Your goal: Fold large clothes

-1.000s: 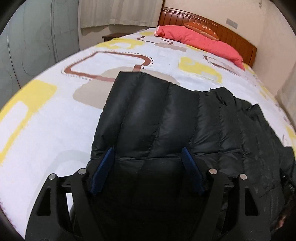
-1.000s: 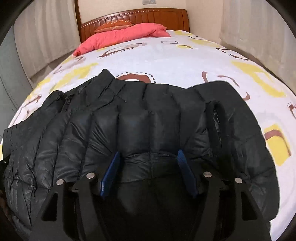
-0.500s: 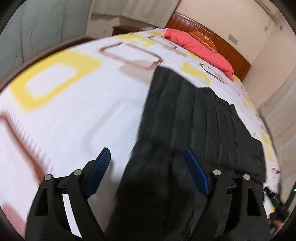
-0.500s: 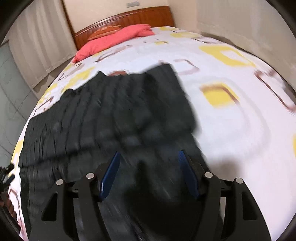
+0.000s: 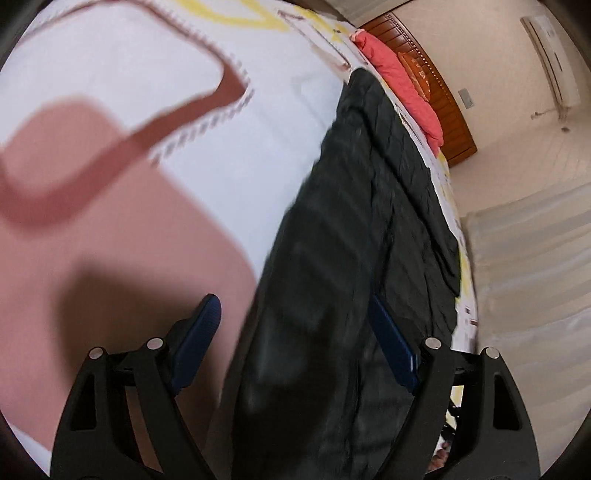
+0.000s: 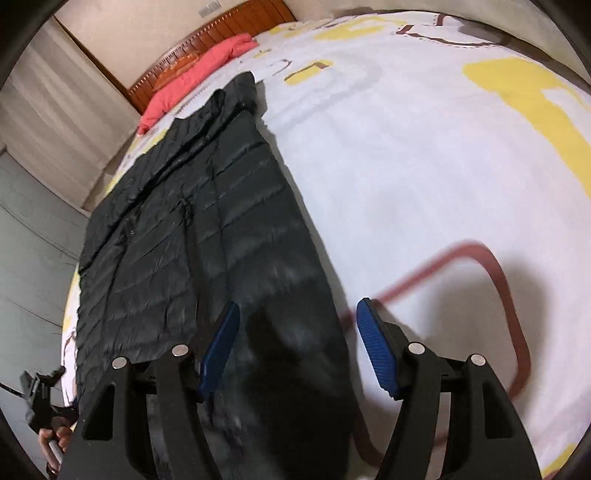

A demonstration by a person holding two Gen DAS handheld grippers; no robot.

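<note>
On the bed, a black quilted jacket (image 5: 369, 206) (image 6: 221, 206) lay flat on the patterned sheet (image 5: 258, 147) (image 6: 406, 166) as a long, narrow strip. It ran from just beneath both tongs toward the pink pillow (image 5: 399, 77) (image 6: 199, 70) and the wooden headboard (image 5: 443, 96) (image 6: 229, 29). The far end of the jacket stopped short of the pillow. The near end was blurred in both views.

Left view: the left tongs (image 5: 293, 301) pointed down at the near end of the jacket. Their jaws stood wide apart and had just been opening a little. One long edge of the jacket lay between them: one blue pad hung over bare sheet, the other over the dark fabric. Neither pad pressed on the cloth, so nothing was held.

Right view: the right tongs (image 6: 298, 304) were likewise spread, somewhat less widely. The opposite long edge of the jacket passed between their jaws. One pad sat above the jacket and the other above the sheet, and they gripped nothing.

A pale curtain (image 5: 535, 258) (image 6: 55, 92) hung beside the bed. At the lower left margin of the right view, a hand (image 6: 55, 435) held a dark device, too small to make out further.
</note>
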